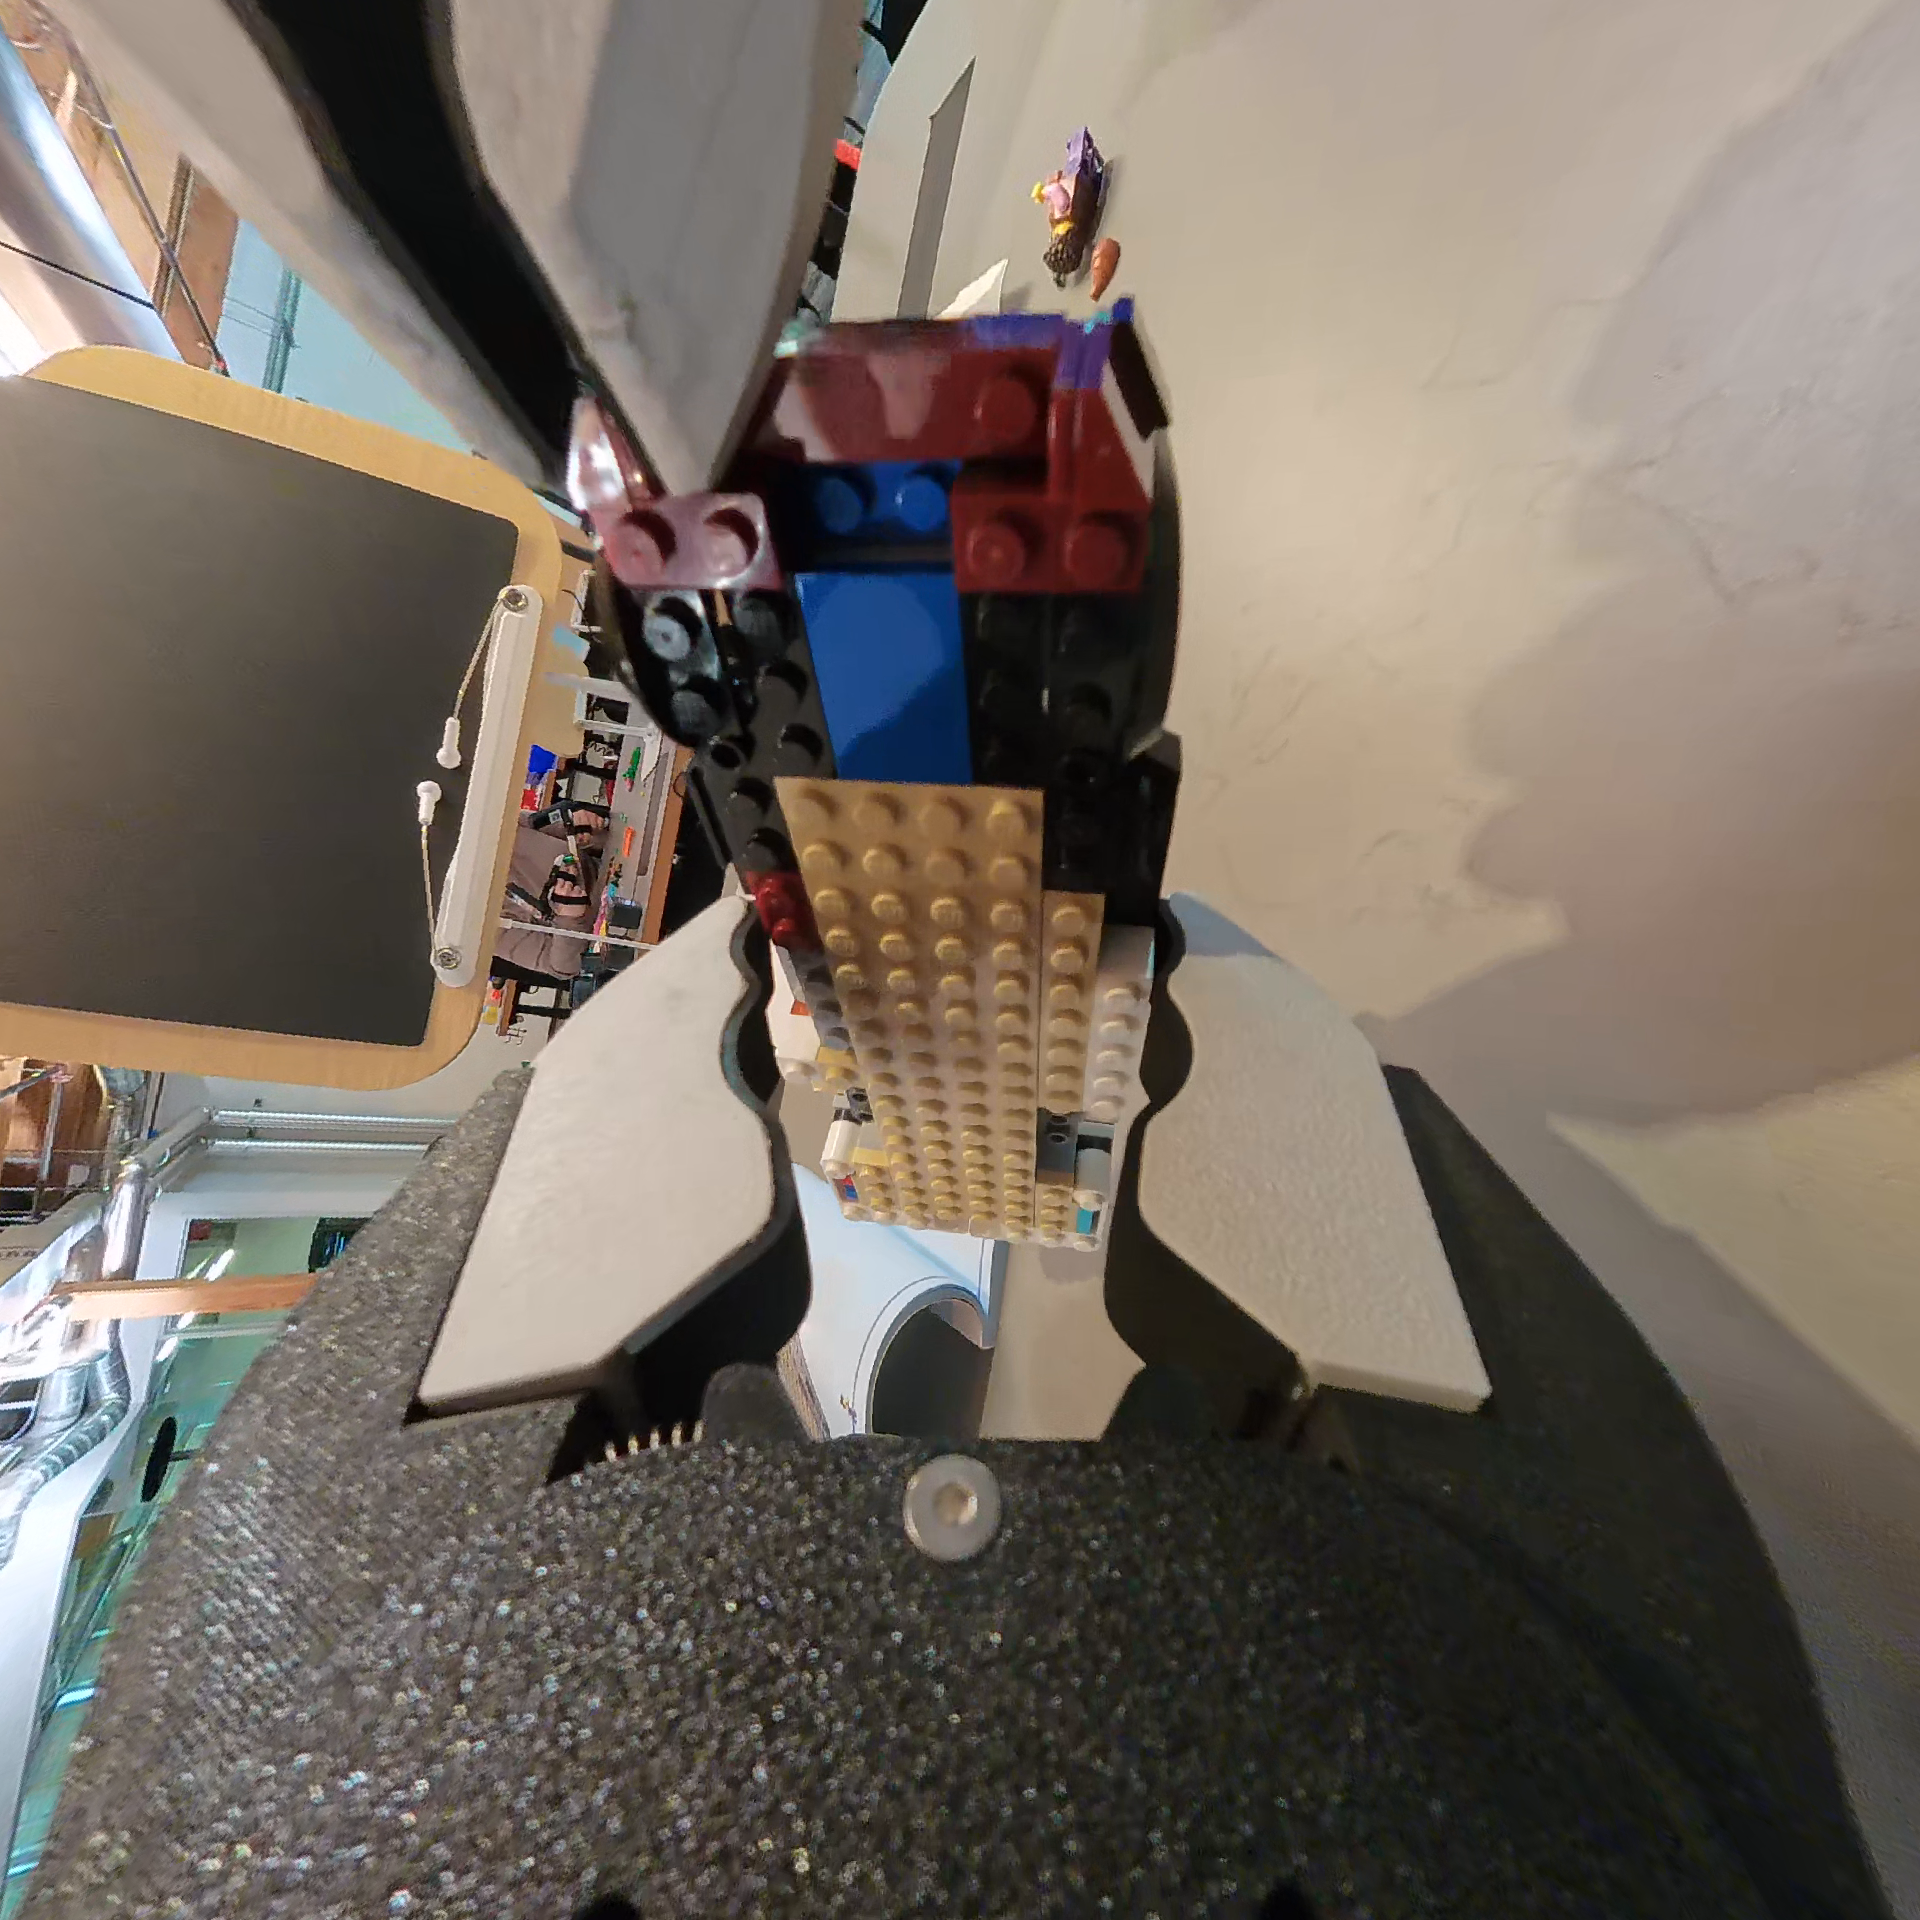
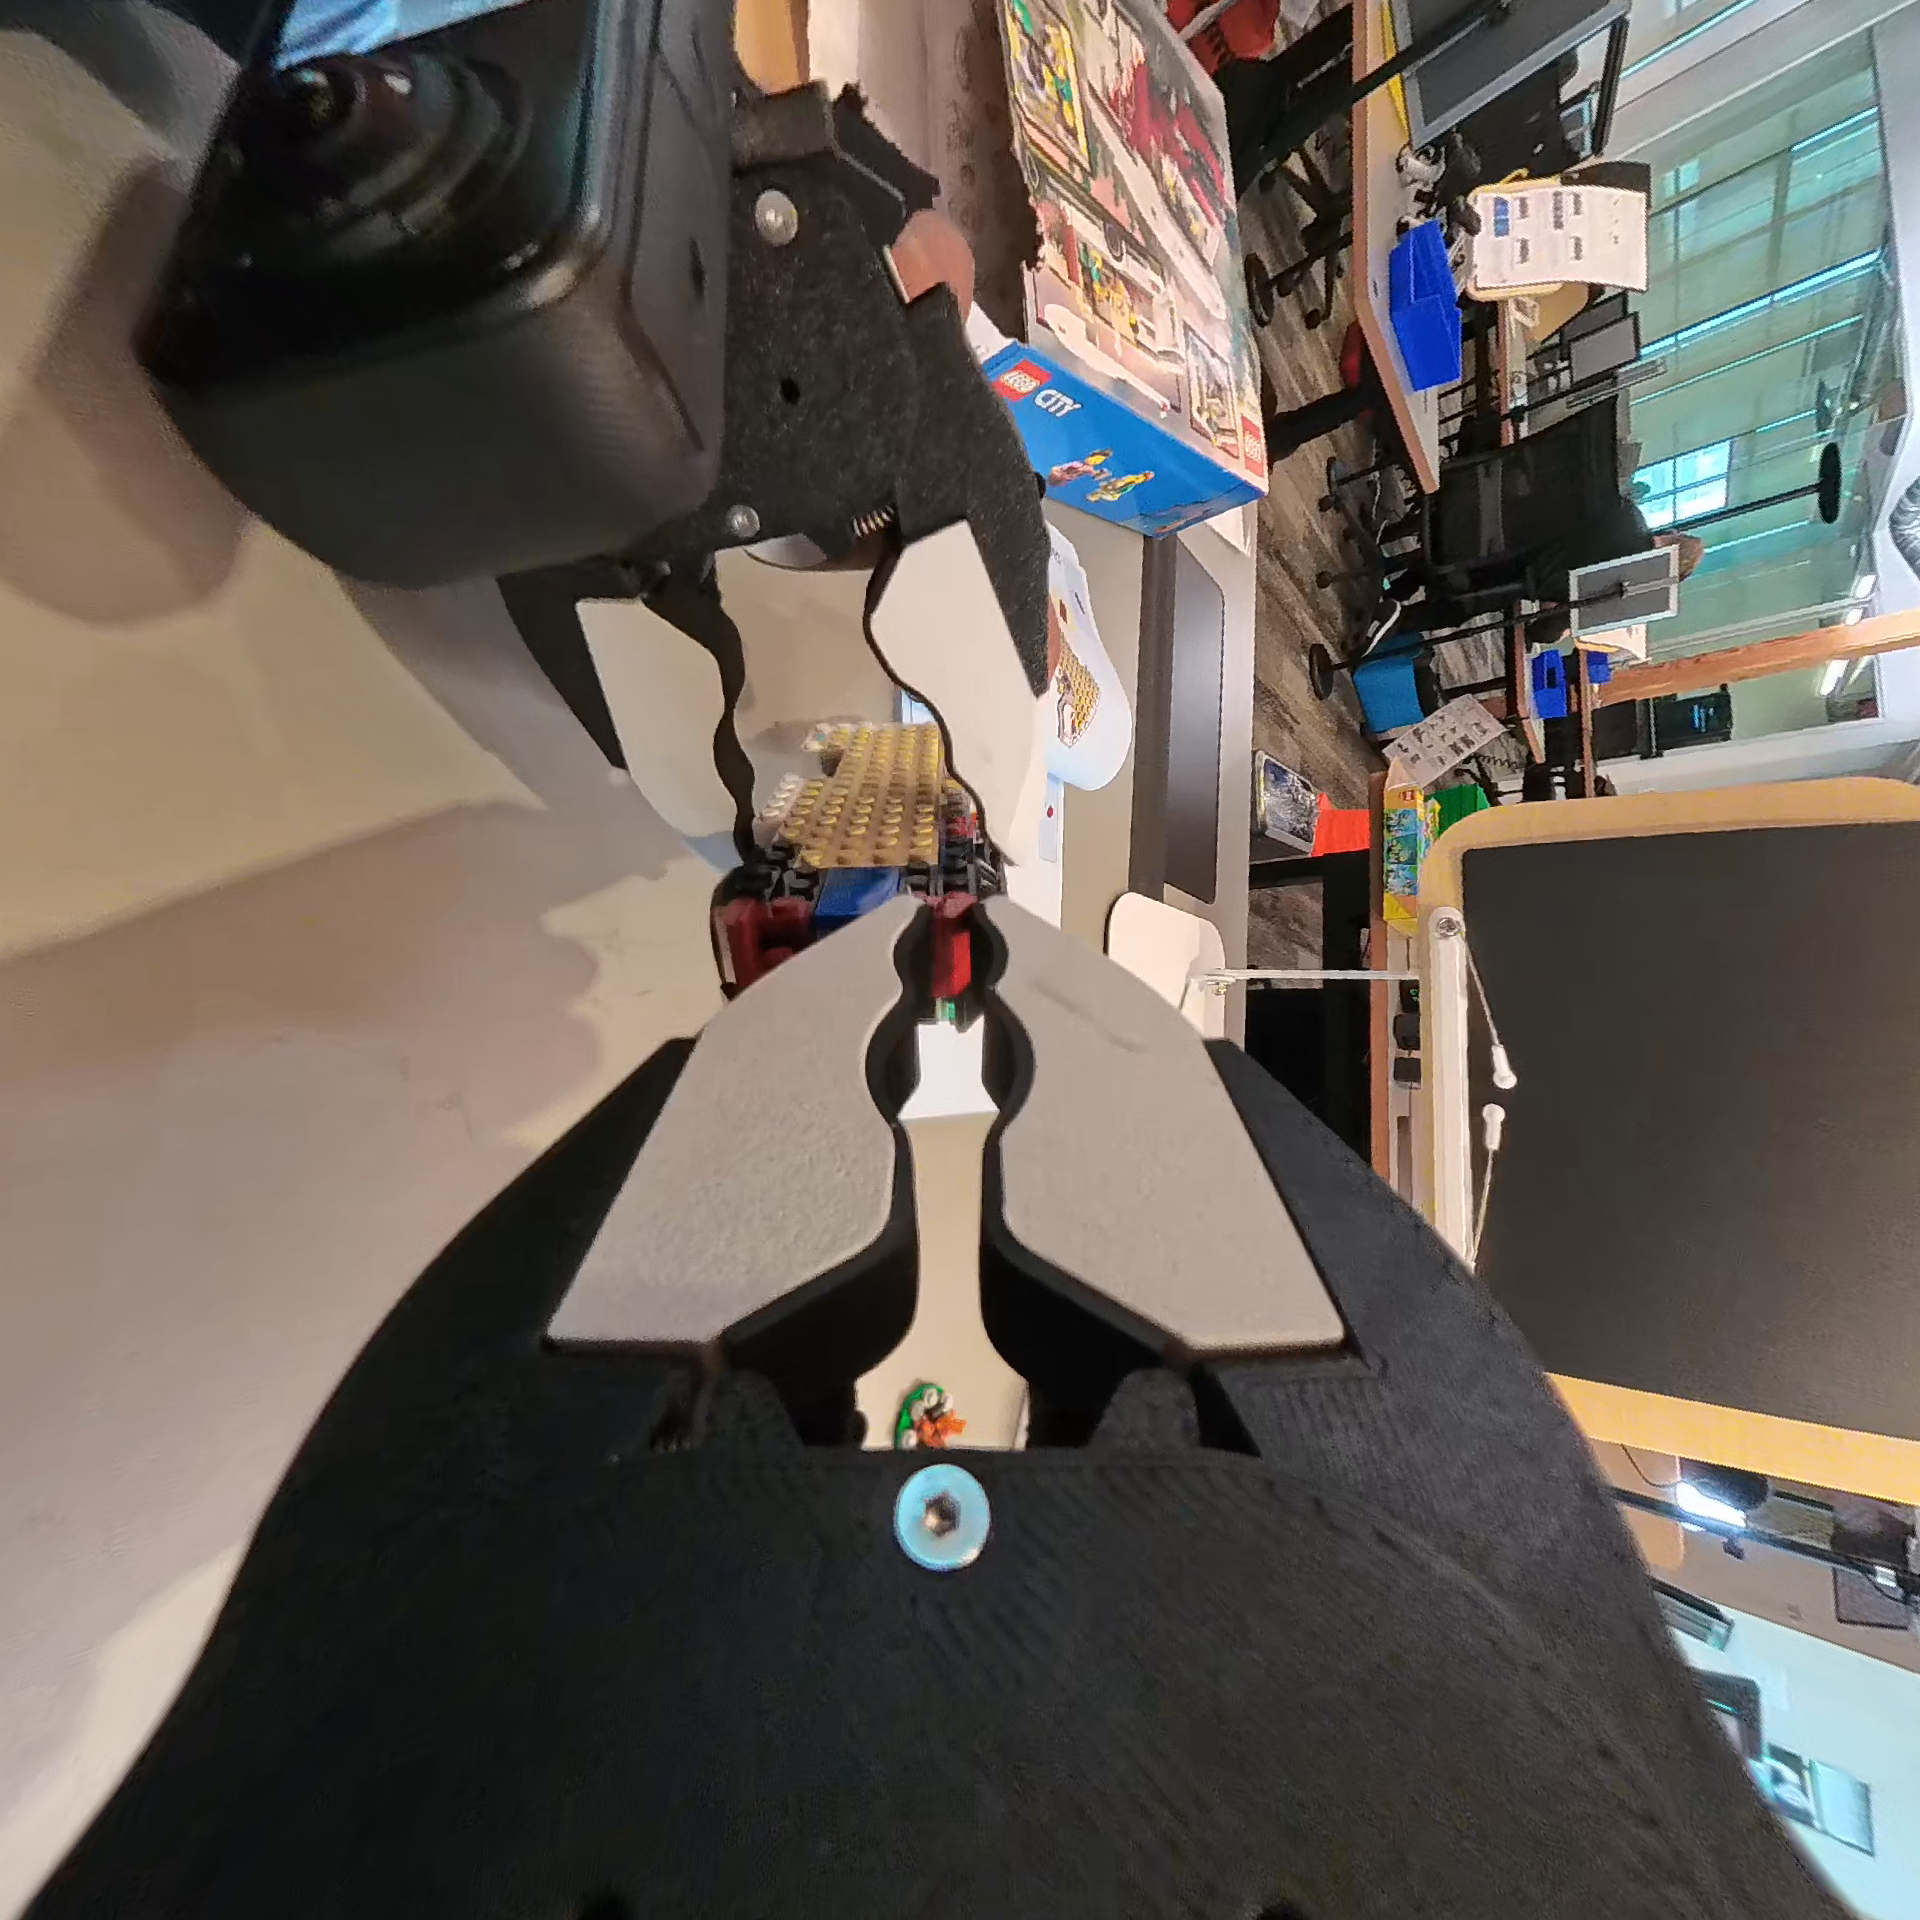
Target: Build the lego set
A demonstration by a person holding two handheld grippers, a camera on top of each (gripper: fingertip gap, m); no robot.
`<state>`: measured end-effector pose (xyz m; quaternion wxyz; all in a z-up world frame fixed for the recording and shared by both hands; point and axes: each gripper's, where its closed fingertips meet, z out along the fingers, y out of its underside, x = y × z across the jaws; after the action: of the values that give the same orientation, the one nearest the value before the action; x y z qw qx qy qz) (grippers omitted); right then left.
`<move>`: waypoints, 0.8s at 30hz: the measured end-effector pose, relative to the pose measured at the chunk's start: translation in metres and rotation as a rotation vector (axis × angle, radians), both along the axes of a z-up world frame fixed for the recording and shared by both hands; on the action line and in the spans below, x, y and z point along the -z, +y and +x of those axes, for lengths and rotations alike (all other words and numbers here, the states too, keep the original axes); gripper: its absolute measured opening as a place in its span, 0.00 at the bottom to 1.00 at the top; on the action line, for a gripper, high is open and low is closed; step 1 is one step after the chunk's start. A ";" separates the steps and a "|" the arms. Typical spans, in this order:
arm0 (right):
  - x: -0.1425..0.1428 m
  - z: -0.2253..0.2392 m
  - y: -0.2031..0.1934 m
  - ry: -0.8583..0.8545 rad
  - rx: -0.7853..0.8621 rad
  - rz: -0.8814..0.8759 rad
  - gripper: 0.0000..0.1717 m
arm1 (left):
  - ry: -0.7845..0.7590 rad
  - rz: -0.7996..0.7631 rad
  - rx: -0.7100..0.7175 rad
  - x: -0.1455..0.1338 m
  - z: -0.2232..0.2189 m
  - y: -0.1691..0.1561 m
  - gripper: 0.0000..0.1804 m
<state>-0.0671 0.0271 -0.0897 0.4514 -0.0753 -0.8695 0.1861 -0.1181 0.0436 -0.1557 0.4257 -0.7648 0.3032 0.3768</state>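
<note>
My left gripper (image 1: 961,925) is shut on a toy-brick build (image 1: 935,935), with its pads against the build's two long sides. The build has a tan studded plate on top, then a blue brick (image 1: 894,665), black bricks and dark red bricks at the far end. My right gripper (image 2: 948,914) is shut on a small dark red piece (image 2: 948,961) at that far end. The same piece shows in the left wrist view (image 1: 691,540), with the right gripper's fingers (image 1: 665,312) on it. The right wrist view shows the left gripper (image 2: 862,821) holding the tan plate (image 2: 868,800) from the opposite side.
A pale table top (image 1: 1455,520) lies behind, with small loose toy pieces (image 1: 1075,208) and a green and orange piece (image 2: 930,1418). A blue toy box (image 2: 1122,436) and an open booklet (image 2: 1081,696) lie farther off. A wood-framed black board (image 2: 1683,1091) stands at the table's edge.
</note>
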 end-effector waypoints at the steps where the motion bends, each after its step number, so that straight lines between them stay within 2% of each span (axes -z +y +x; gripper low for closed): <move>1: 0.001 0.000 0.001 0.001 -0.001 0.008 0.03 | 0.001 -0.002 0.002 0.001 0.000 0.000 0.39; 11: 0.000 0.002 0.000 0.018 -0.015 -0.003 0.03 | -0.007 -0.001 0.017 0.000 0.003 -0.002 0.39; 15: 0.002 0.006 0.001 0.020 0.004 -0.061 0.03 | -0.001 -0.014 0.025 0.002 0.006 -0.003 0.38; 18: 0.000 0.013 0.004 0.028 0.019 -0.110 0.10 | 0.015 -0.024 0.013 0.005 0.003 -0.005 0.38; 24: 0.000 0.025 0.015 0.048 0.035 -0.130 0.13 | 0.004 -0.010 0.014 0.005 0.004 -0.007 0.38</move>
<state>-0.0423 0.0425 -0.0895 0.4692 -0.1151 -0.8431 0.2362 -0.1145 0.0370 -0.1608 0.4239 -0.7641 0.3110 0.3737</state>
